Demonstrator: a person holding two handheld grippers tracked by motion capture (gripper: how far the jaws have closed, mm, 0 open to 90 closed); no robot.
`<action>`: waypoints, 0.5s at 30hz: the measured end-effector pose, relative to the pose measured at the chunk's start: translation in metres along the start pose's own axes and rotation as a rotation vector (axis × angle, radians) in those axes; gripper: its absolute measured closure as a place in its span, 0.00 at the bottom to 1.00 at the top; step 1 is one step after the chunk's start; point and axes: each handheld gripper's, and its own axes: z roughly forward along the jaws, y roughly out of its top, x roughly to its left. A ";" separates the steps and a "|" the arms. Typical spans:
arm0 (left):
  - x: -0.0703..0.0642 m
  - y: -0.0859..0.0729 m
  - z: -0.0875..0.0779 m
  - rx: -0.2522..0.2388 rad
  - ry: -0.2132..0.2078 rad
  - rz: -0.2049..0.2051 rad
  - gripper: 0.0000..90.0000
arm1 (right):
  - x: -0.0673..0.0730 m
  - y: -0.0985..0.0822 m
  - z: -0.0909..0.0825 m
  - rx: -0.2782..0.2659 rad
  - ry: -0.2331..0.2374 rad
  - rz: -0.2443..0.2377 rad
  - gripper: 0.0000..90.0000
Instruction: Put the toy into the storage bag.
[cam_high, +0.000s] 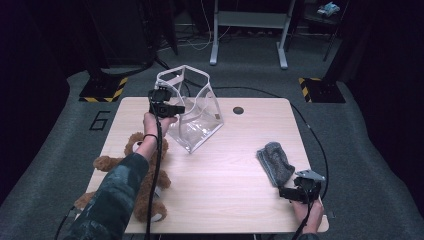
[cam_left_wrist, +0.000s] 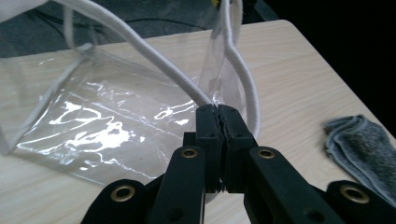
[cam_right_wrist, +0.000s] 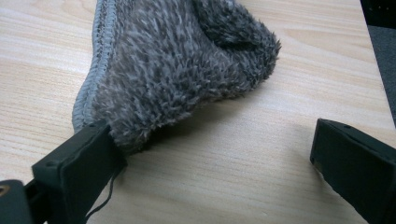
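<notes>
Your left gripper (cam_left_wrist: 219, 114) has its jaws pinched on the clear bag's (cam_high: 196, 117) white rim, bag tilted at the desk's (cam_high: 235, 165) 11 o'clock. Keep the mouth open and lifted. Right gripper (cam_right_wrist: 212, 154) jaws are spread, grey sock (cam_right_wrist: 177, 65) at the left one. High view adds the teddy bear (cam_high: 135, 175) at 8 o'clock.

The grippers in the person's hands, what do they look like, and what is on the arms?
Both are black. The left gripper has two flat black jaws on arms with brass-ringed holes. The right gripper carries a grey three-cornered plate on top. A black cable trails from each. The left forearm wears a dark camouflage-patterned sleeve and a dark band at the wrist.
</notes>
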 end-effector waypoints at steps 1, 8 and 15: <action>-0.005 -0.001 0.001 0.001 -0.012 0.002 0.97 | 0.000 0.000 0.000 0.000 0.000 0.000 0.02; -0.035 -0.006 0.009 0.016 -0.072 0.023 0.97 | 0.000 0.000 0.000 -0.001 0.001 0.001 0.02; -0.038 -0.005 0.006 -0.002 -0.086 0.031 0.81 | 0.000 0.000 0.000 0.000 0.000 0.000 0.02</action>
